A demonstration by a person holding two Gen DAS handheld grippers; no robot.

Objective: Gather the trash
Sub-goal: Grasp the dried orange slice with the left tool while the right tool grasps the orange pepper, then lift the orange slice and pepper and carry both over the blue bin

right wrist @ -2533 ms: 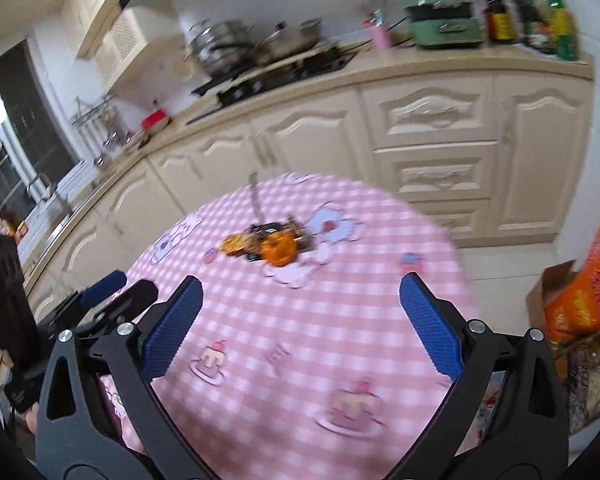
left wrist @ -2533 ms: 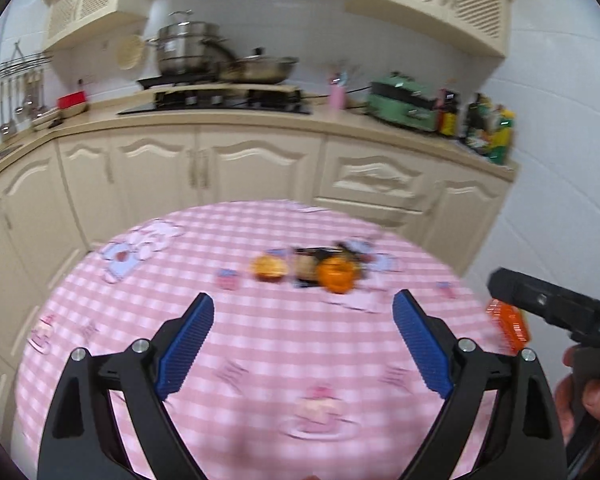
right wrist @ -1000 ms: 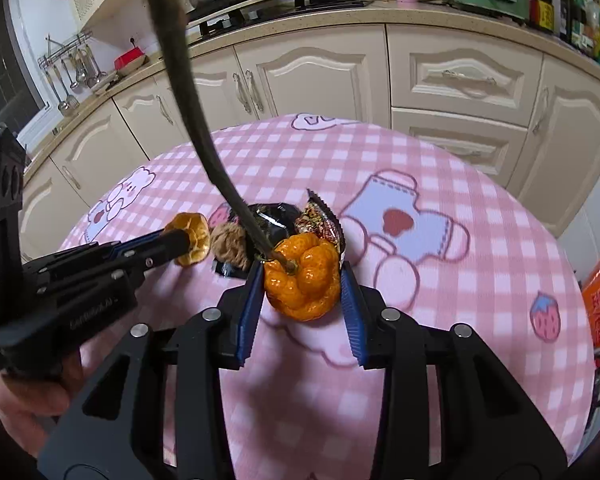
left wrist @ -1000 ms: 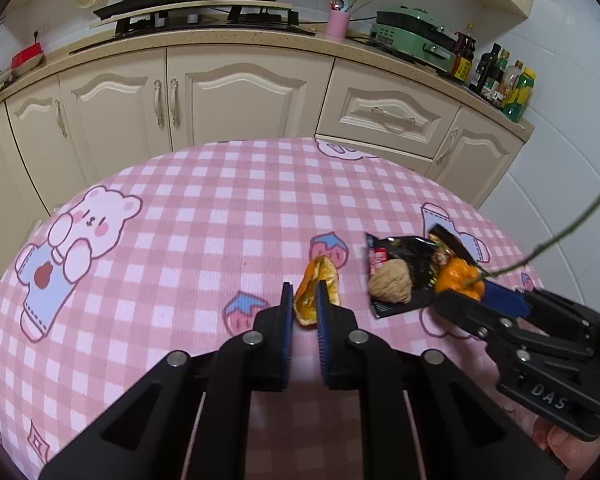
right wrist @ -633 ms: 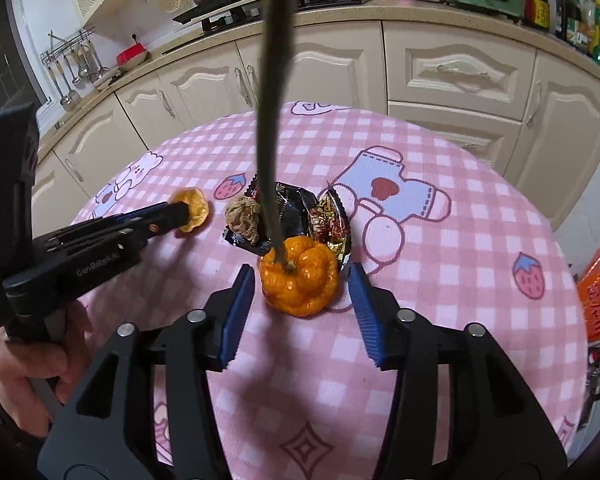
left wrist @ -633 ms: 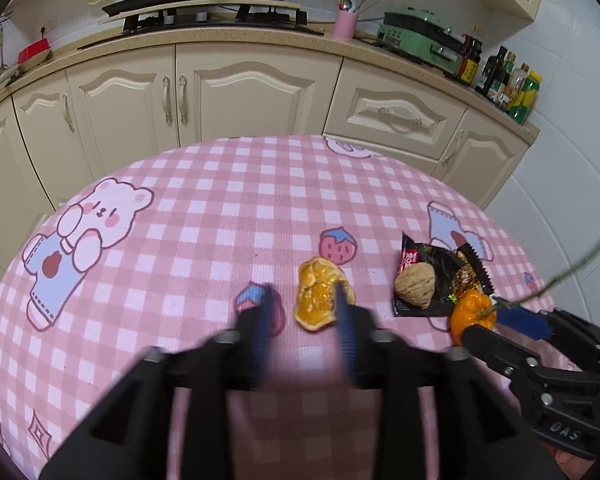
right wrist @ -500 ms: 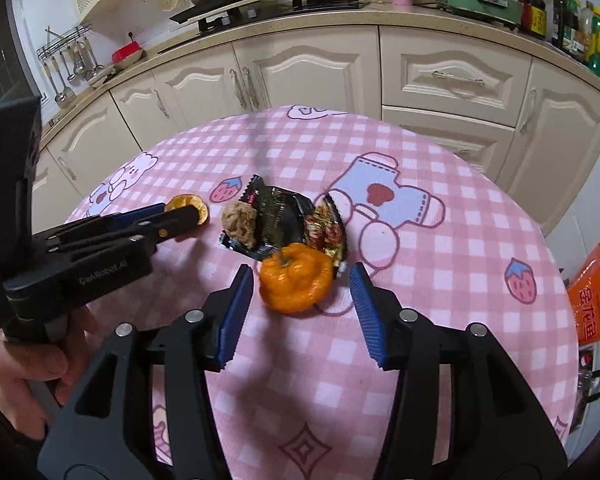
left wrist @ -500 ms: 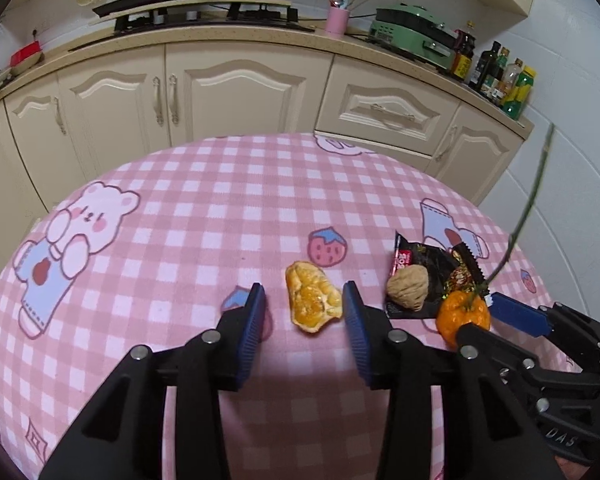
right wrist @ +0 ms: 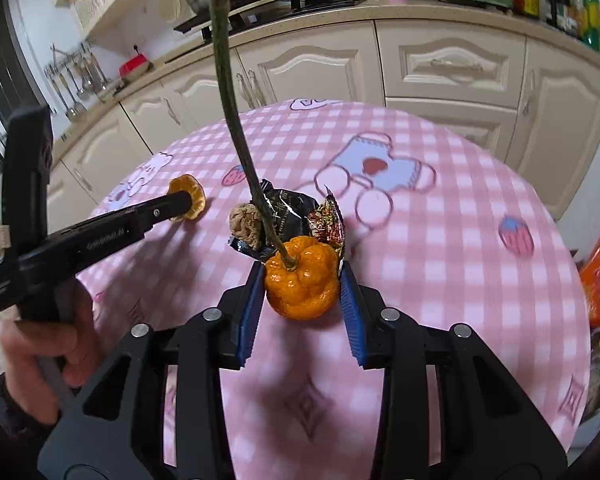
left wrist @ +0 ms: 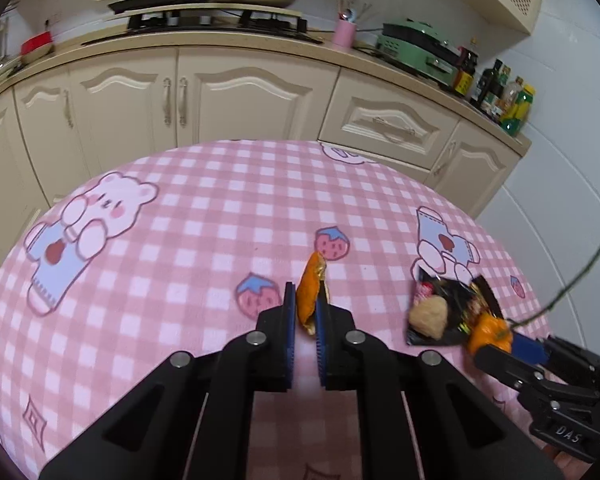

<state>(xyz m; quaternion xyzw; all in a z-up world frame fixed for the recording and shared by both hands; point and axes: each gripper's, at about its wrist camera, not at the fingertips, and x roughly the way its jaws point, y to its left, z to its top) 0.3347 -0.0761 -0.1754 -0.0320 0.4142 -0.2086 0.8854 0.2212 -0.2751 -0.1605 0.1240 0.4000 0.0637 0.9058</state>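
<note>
Two wrappers under one brown lump

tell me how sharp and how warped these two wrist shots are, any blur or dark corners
Left wrist view: sharp at the orange peel in the left gripper, soft on the tablecloth just ahead of the fingers; counter line bowed, black corners. Right wrist view: orange fruit crisp, its stem looms thick and slightly soft, tablecloth blurred beside the fingers, same fisheye vignette.
</note>
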